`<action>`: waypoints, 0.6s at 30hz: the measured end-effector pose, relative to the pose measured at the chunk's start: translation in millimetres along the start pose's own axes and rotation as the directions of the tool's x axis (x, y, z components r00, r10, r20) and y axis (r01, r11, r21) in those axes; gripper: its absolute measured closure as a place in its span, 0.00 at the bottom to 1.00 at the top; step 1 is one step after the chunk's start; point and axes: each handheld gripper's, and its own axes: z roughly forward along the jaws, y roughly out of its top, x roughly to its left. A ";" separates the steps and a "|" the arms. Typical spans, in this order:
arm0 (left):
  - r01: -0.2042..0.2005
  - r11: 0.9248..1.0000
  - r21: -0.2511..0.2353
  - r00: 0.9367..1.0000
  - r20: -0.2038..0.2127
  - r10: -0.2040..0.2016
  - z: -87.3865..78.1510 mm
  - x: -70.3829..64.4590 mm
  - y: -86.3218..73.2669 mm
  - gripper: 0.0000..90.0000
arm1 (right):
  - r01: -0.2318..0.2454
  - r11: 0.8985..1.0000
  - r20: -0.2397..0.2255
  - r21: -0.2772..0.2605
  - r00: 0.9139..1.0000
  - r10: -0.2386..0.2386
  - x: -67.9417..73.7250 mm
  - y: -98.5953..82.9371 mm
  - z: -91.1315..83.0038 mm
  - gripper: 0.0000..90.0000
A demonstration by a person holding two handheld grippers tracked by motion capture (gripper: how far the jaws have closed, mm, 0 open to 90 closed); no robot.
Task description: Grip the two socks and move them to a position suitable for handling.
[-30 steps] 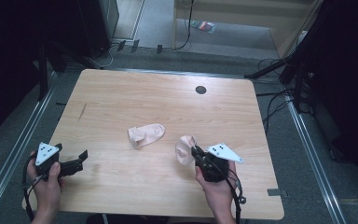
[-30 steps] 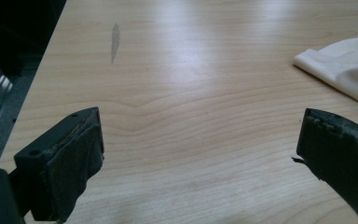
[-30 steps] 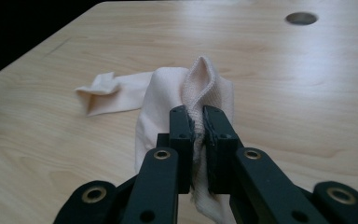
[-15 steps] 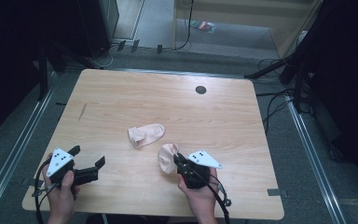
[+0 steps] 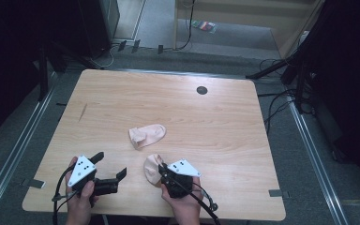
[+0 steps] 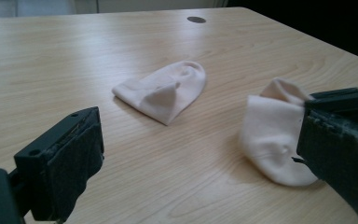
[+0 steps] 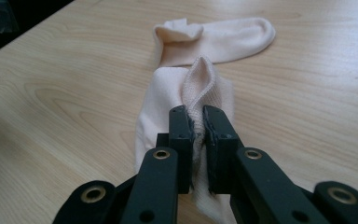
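My right gripper (image 7: 196, 122) is pinched tight on a raised fold of one pale pink sock (image 7: 186, 100), keeping it lifted off the wooden table (image 5: 225, 117), just on my side of the second sock (image 5: 147, 136) (that one lies flat and folded, untouched). My left gripper (image 5: 108, 165) waits with jaws spread wide, aimed at the held sock, probably to take its free end.
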 end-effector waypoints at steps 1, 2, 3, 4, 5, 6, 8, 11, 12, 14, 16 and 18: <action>-0.002 1.000 0.003 1.000 0.005 0.002 1.1 -1.8 -0.6 0.01 | -0.001 1.000 0.007 0.001 1.000 0.001 0.2 -1.8 2.3 0.90; -0.003 1.000 0.006 1.000 0.009 0.003 2.1 -3.3 -1.2 0.01 | -0.010 1.000 0.006 0.013 1.000 0.010 -0.4 -3.3 4.6 0.82; -0.005 1.000 0.010 1.000 0.011 0.005 3.1 -4.5 -1.9 0.01 | -0.014 0.999 -0.005 0.031 1.000 0.014 -2.2 -3.9 7.2 0.69; -0.006 1.000 0.018 1.000 0.013 0.006 4.0 -5.1 -2.6 0.01 | -0.028 0.998 -0.014 0.049 0.999 0.029 -5.4 -3.5 8.2 0.58; 0.002 1.000 0.029 1.000 0.007 -0.002 4.9 -5.4 -3.5 0.01 | -0.054 0.997 -0.030 0.054 0.998 0.056 -9.8 -2.3 6.7 0.53; 0.013 0.999 0.046 1.000 0.001 -0.013 5.9 -4.8 -4.4 0.01 | -0.077 0.996 -0.029 0.045 0.997 0.078 -14.5 -0.7 2.8 0.52; 0.043 0.995 0.088 0.999 0.002 -0.043 9.0 -3.5 -7.2 0.01 | -0.099 0.995 -0.006 0.000 0.995 0.099 -24.9 2.8 -7.9 0.57; 0.057 0.990 0.130 0.998 -0.019 -0.055 12.9 -3.5 -9.6 0.09 | -0.122 0.992 -0.006 -0.027 0.993 0.122 -34.8 5.2 -16.7 0.63; 0.053 0.988 0.143 0.998 -0.039 -0.048 15.1 -4.9 -10.2 0.17 | -0.122 0.992 -0.018 -0.036 0.992 0.122 -38.6 4.9 -19.9 0.66; 0.059 0.984 0.168 0.998 0.006 -0.061 19.7 -8.3 -11.2 0.20 | -0.070 0.997 -0.063 -0.014 0.996 0.069 -36.5 1.4 -17.9 0.71; 0.056 0.982 0.180 0.998 0.017 -0.060 21.4 -10.4 -11.6 0.25 | -0.056 0.998 -0.074 0.001 0.996 0.056 -31.9 -0.6 -15.8 0.72; 0.040 0.976 0.215 0.998 0.034 -0.048 26.2 -17.1 -13.3 0.34 | 0.015 0.999 -0.086 0.043 0.996 -0.011 -17.4 -7.1 -8.0 0.74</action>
